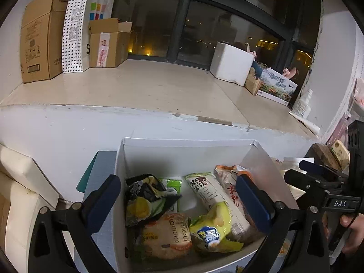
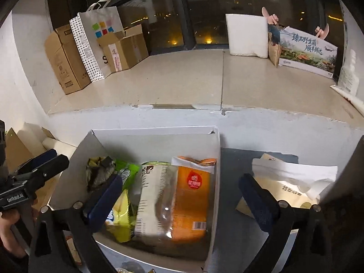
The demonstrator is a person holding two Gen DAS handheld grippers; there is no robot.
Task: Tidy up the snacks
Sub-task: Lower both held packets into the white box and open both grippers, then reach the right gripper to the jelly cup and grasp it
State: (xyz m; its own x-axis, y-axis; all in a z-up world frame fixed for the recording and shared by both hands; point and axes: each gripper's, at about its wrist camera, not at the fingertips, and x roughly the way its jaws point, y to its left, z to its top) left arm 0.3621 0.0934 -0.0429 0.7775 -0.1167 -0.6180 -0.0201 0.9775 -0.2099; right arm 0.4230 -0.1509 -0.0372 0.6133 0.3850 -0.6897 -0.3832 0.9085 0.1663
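A white open box [image 1: 182, 152] holds several snack packs: a black and yellow bag [image 1: 143, 195], a round orange pack [image 1: 167, 236], a yellow bag [image 1: 213, 227] and a long white pack [image 1: 211, 193]. My left gripper [image 1: 179, 201] is open and empty above the box. The box [image 2: 157, 136] shows in the right wrist view with an orange pack [image 2: 192, 202] and a white pack [image 2: 154, 202]. My right gripper [image 2: 182, 199] is open and empty over the box's right wall. The right gripper also shows at the edge of the left wrist view [image 1: 318, 177].
A white and cream bag [image 2: 293, 182] lies on the grey surface right of the box. A raised ledge [image 1: 136, 88] behind carries cardboard boxes [image 1: 41, 38], a dotted paper bag [image 1: 86, 25], a white foam box [image 1: 232, 63] and a printed carton [image 2: 307, 50].
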